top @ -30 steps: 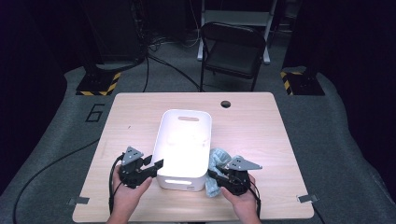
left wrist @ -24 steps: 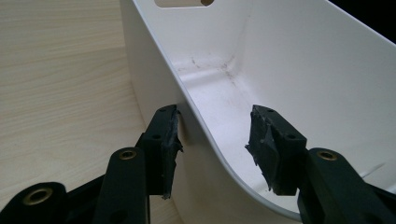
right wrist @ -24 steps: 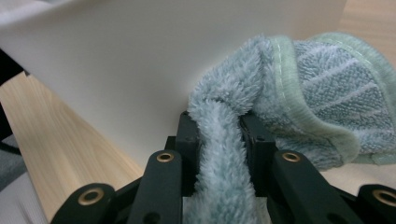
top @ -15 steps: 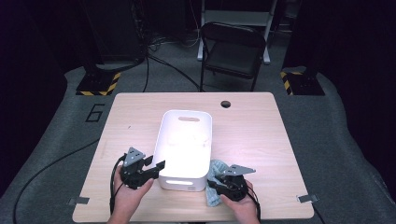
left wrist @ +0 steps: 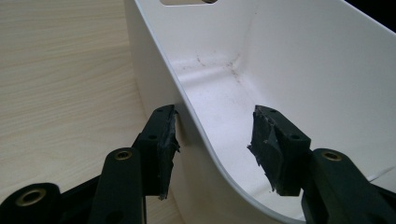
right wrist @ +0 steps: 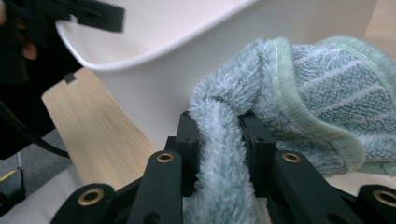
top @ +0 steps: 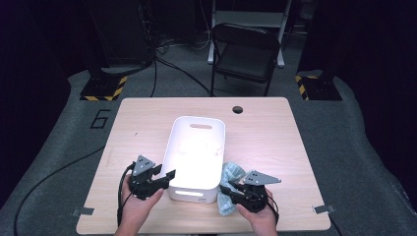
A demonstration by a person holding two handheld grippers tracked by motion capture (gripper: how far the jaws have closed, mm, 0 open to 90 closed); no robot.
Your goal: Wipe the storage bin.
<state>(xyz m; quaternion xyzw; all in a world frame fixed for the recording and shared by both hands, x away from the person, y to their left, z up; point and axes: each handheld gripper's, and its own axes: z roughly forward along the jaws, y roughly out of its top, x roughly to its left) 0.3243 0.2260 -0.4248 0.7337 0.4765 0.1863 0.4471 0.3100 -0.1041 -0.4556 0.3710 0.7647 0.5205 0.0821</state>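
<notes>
Your right gripper (right wrist: 219,140) pinches the towel (right wrist: 299,93), low centre of frame. Your left gripper (left wrist: 212,140), jaws just opening, straddles the bin (left wrist: 280,60) rim without pressing.

You've got a white tub (top: 195,152) mid-frame on a pale wood-grain table (top: 265,132). Lower right, the towel (top: 229,183) is light blue-green w/ ribbed stripes & a paler green hem. Both grippers, left (top: 169,174) & right (top: 225,188), are black w/ grey top plates. Black chair (top: 244,56) up top, yellow-black hazard stripes upper left.
</notes>
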